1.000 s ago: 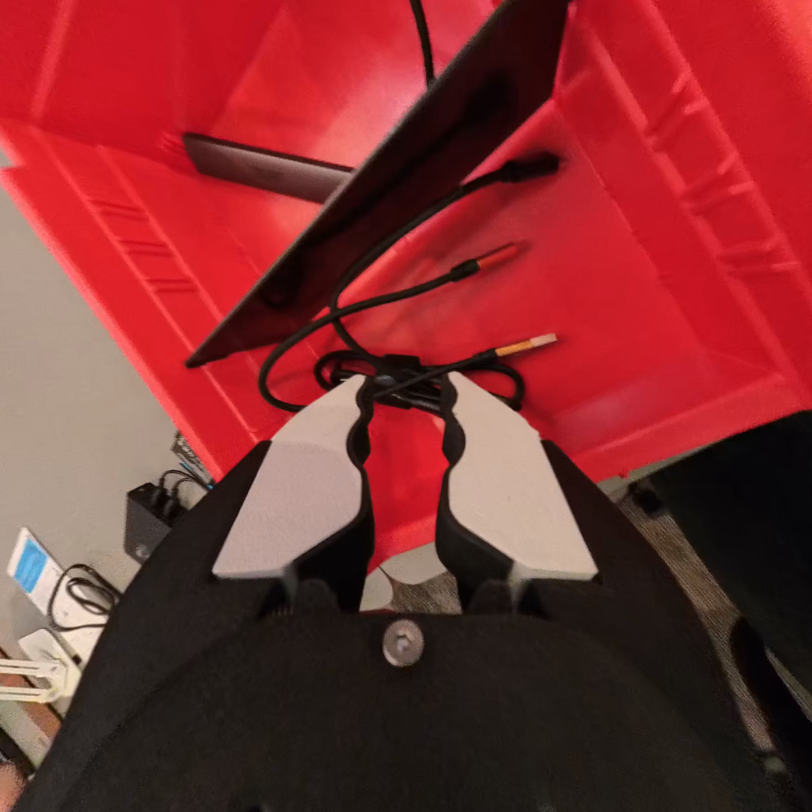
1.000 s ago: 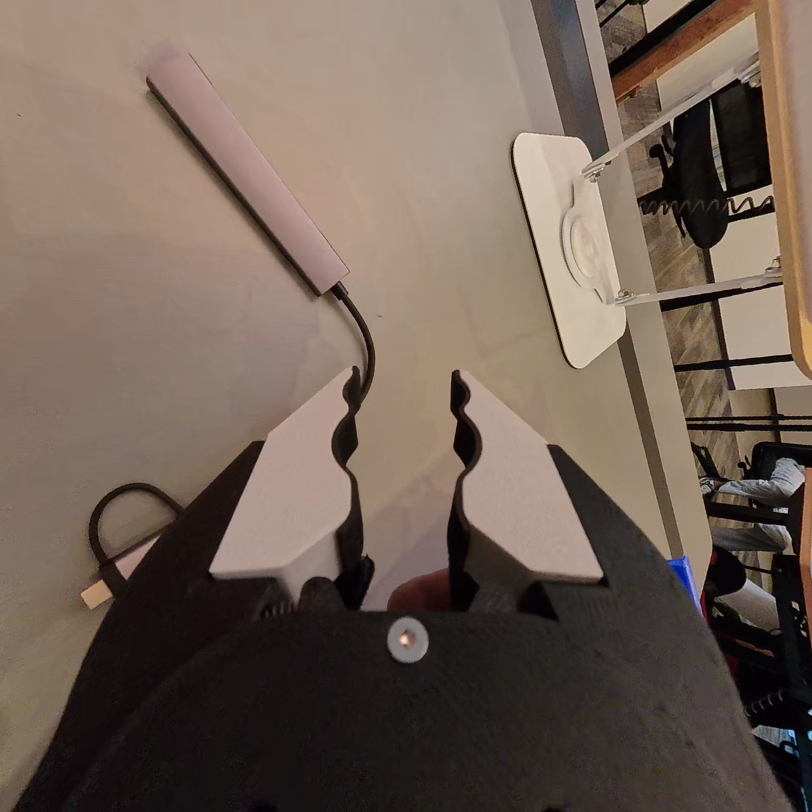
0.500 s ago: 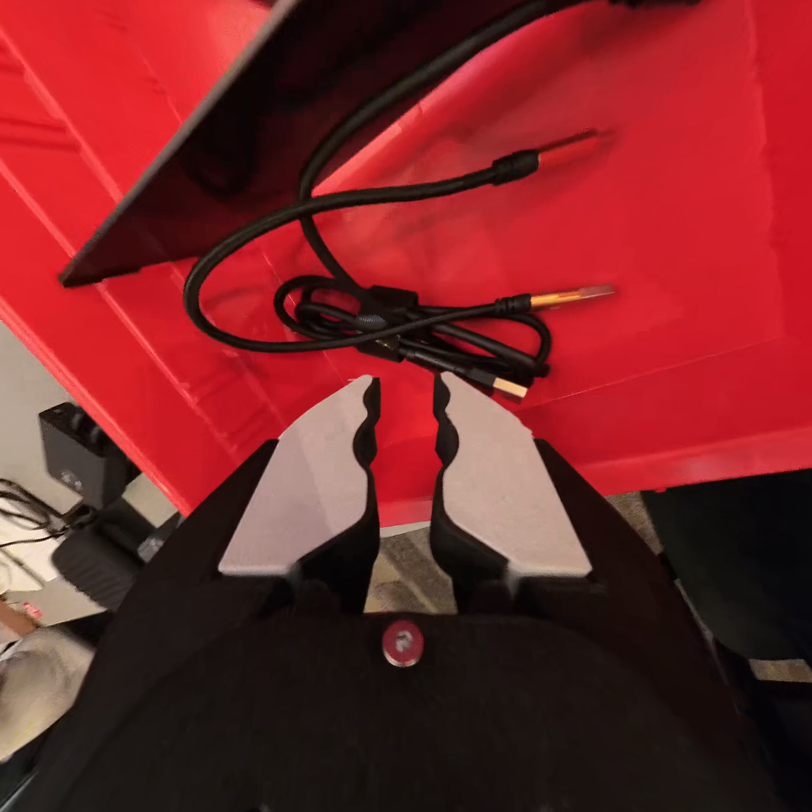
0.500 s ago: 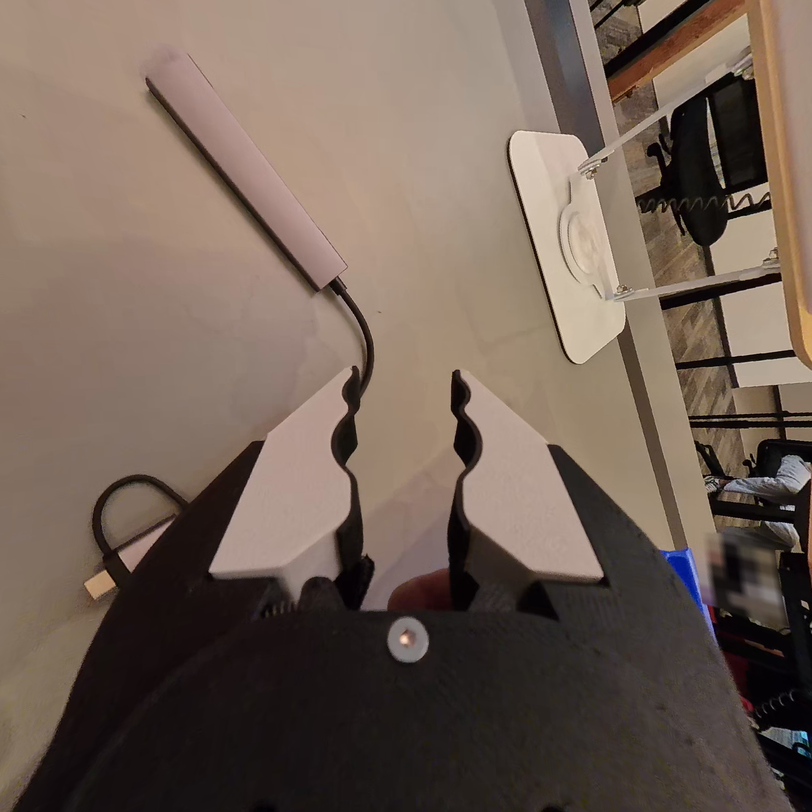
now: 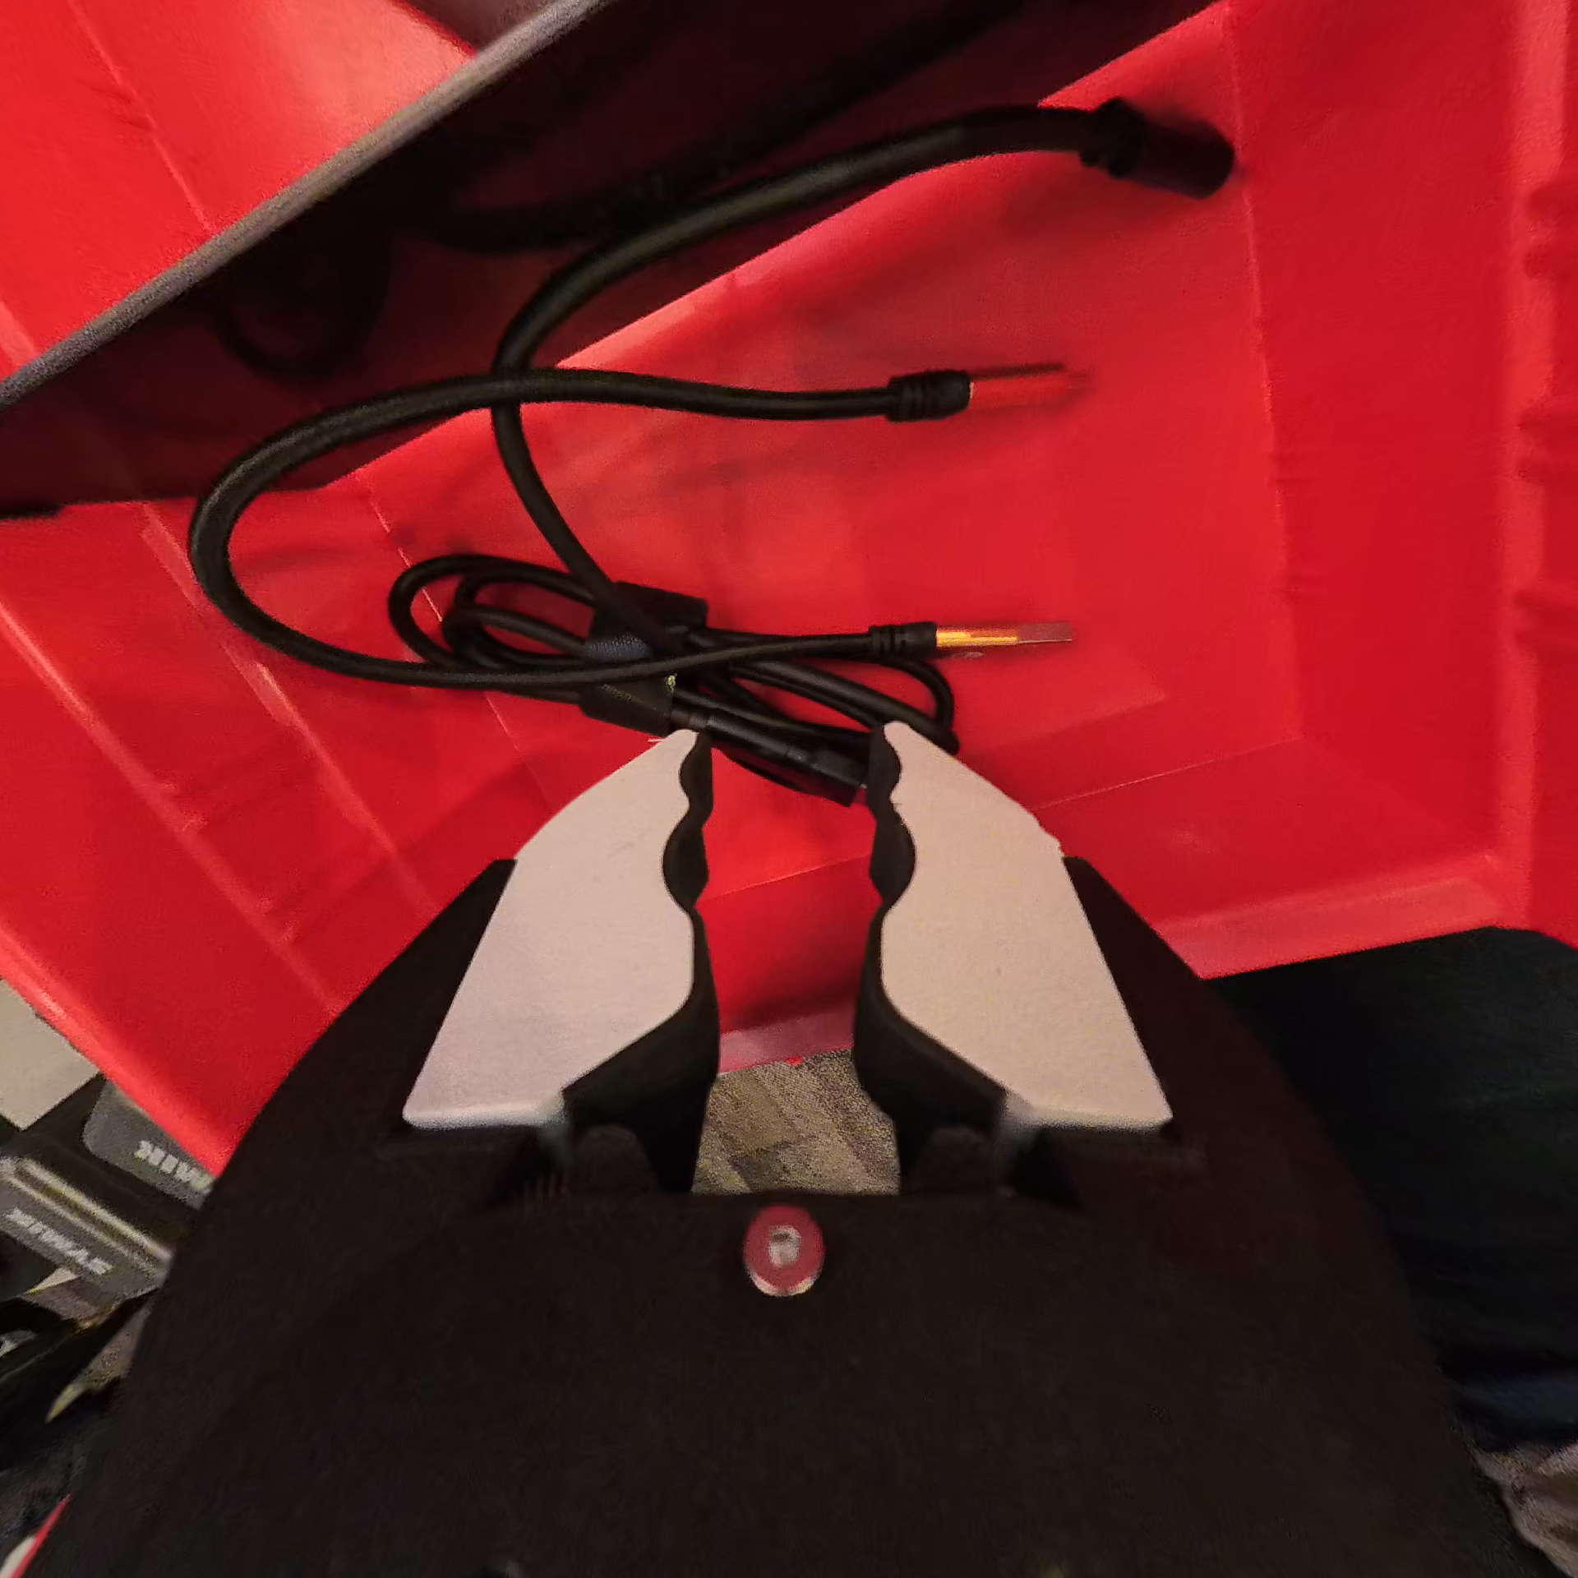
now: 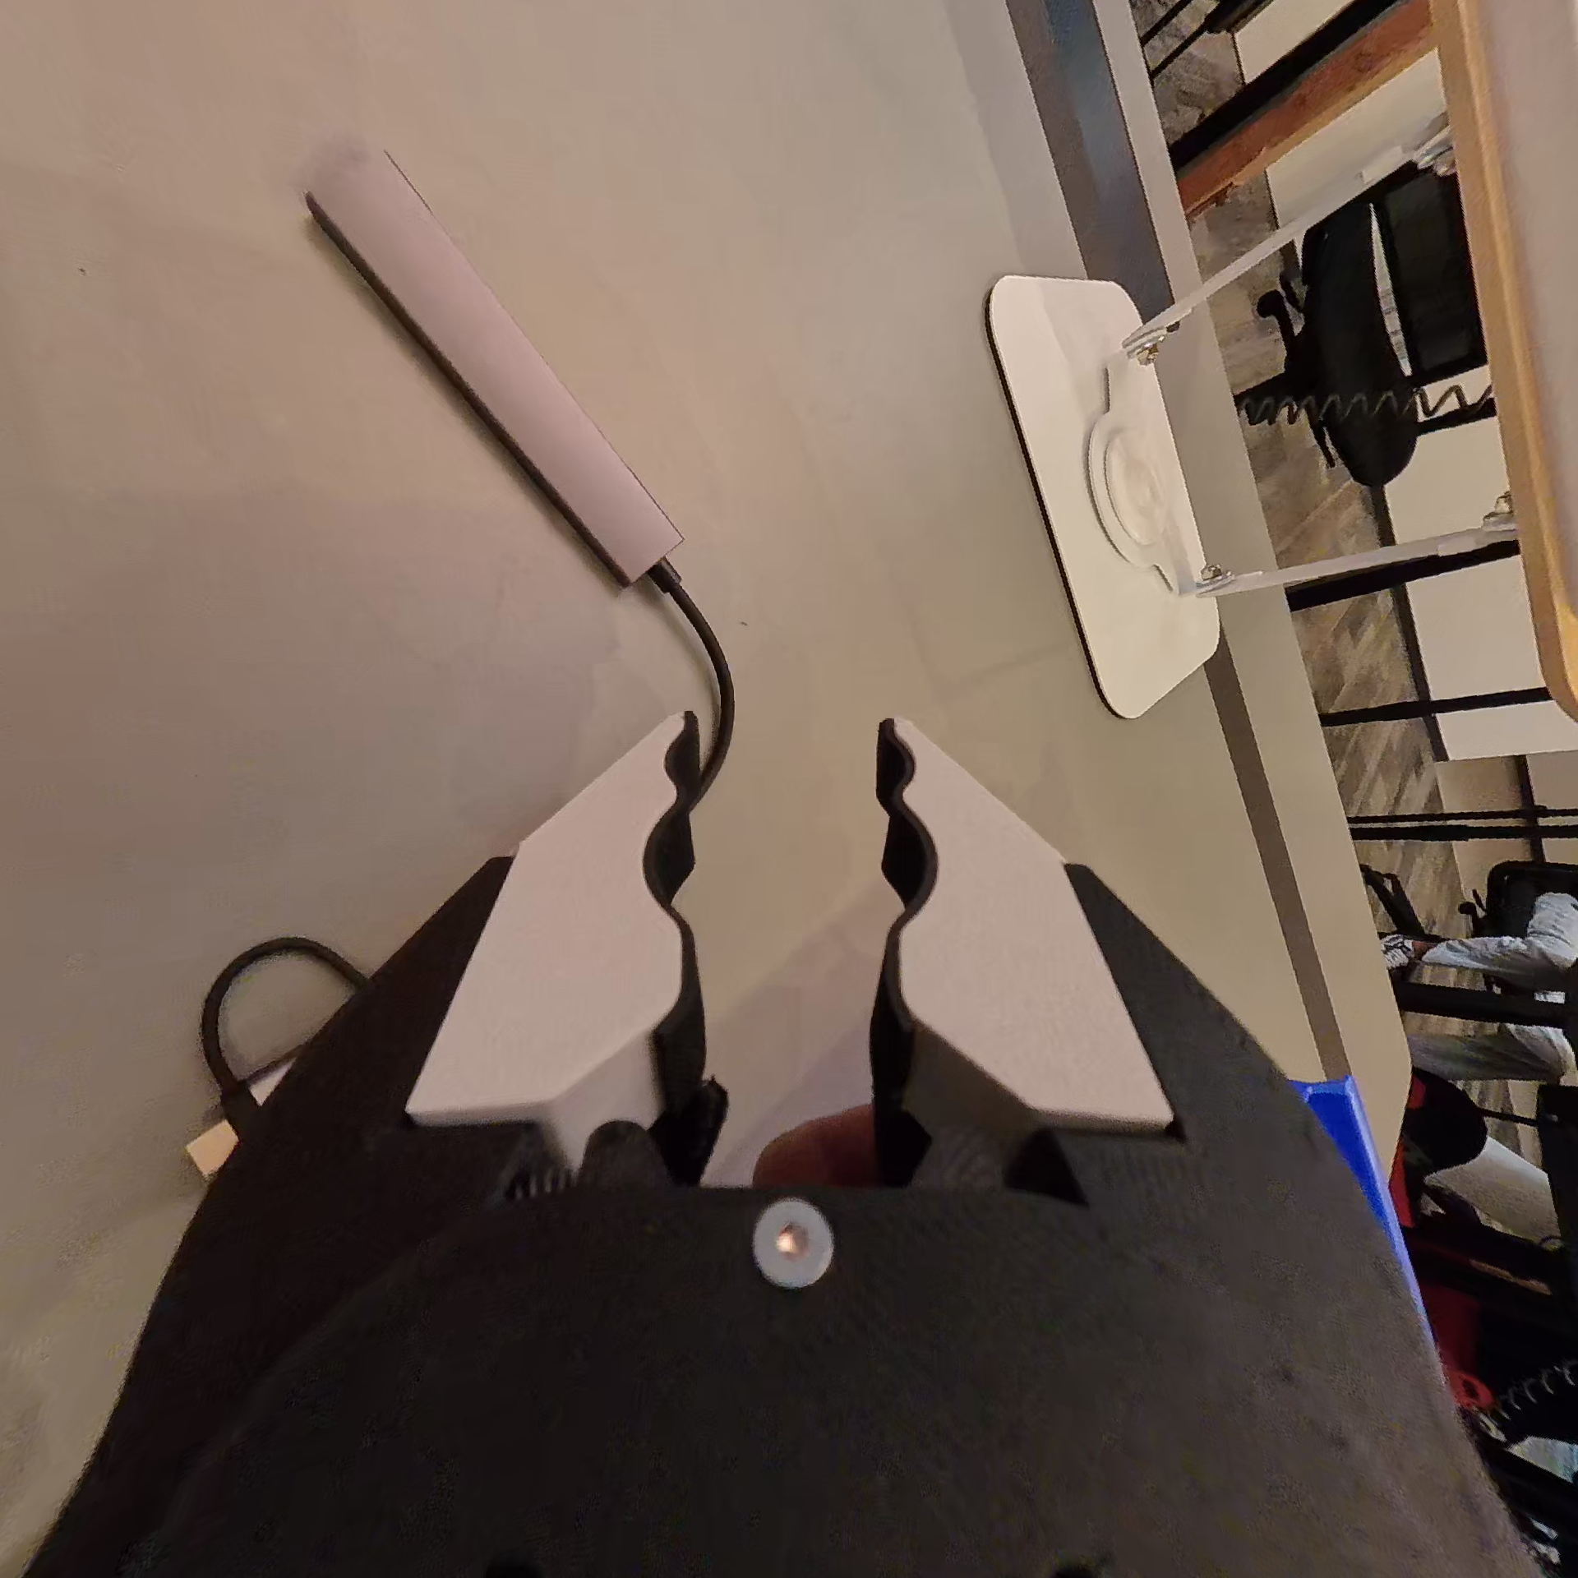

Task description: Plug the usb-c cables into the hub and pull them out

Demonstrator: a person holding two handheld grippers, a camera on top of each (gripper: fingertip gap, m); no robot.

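Gaping left tool [image 5: 786, 756] astride black cables [image 5: 546, 657]

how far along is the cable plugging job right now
Barely begun. Done: nothing is plugged in; the hub lies on the grey table with only its own lead attached. In hand: the left gripper, jaws open, is over the black cable bundle in the red bin, gripping nothing. The right gripper hangs open near the hub. Left: grasping, plugging, unplugging.
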